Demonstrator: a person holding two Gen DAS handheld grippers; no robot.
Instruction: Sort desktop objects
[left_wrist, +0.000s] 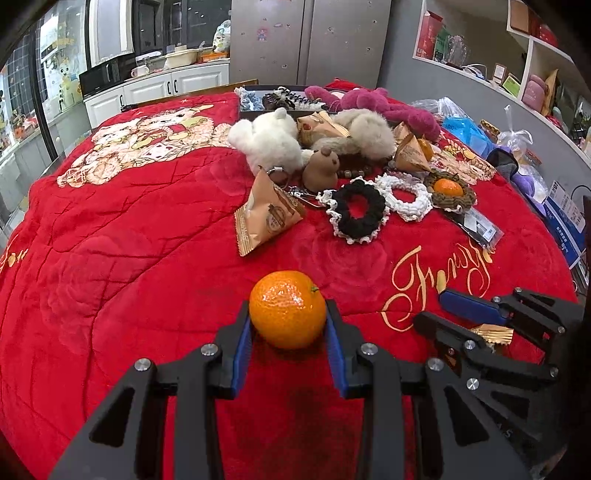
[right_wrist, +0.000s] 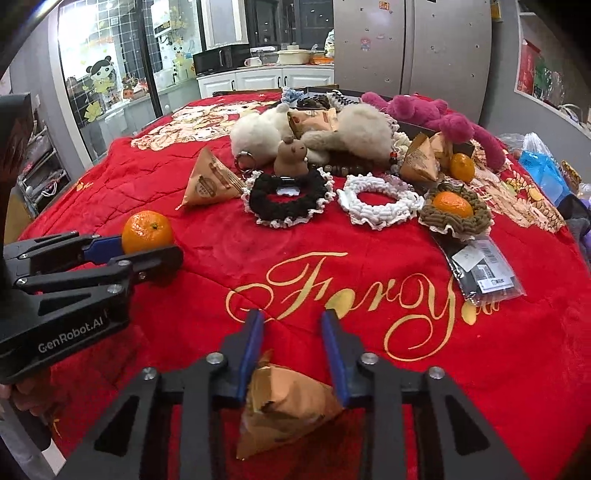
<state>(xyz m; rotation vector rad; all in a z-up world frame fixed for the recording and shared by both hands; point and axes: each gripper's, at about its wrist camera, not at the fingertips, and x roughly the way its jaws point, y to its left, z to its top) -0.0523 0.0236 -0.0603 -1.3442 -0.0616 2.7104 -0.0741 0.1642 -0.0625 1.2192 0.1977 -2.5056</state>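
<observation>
Landmark: gold "For You" script (right_wrist: 354, 295) on the red blanket (left_wrist: 110, 258) covering the bench.

Left hand-held gripper (left_wrist: 289, 314): blue pads pressed on both sides of a mandarin (left_wrist: 287, 309), held just left of the script. Jaws partly closed, gripping.

Right hand-held gripper (right_wrist: 291, 321): jaws narrow, with a tan pyramid snack packet (right_wrist: 284, 402) between them, just below the script. The packet sits back near the finger bases and is crumpled; pads look to be pinching it, but contact is hard to confirm from this angle. In the left view only a gold corner of it shows.

Clutter behind the script, nothing blocking either gripper:
- black crochet scrunchie (right_wrist: 288, 201), white crochet scrunchie (right_wrist: 380, 201)
- second snack packet (right_wrist: 210, 181), left of the black one
- small brown plush figure (right_wrist: 291, 155) with keyring
- white plush (left_wrist: 269, 140) and grey plush (left_wrist: 365, 133), a packet wedged between them
- pink plush (right_wrist: 443, 118) at the far right

Containers: brown crochet nest (right_wrist: 458, 216) holds one mandarin (right_wrist: 452, 205). Dark tray (left_wrist: 273, 96) at the far edge holds more crochet items, not identifiable.

Another loose mandarin (right_wrist: 461, 167) sits beside more packets, behind the nest. Clear bagged dark item (right_wrist: 480, 269) sits right of the script, label unreadable.
</observation>
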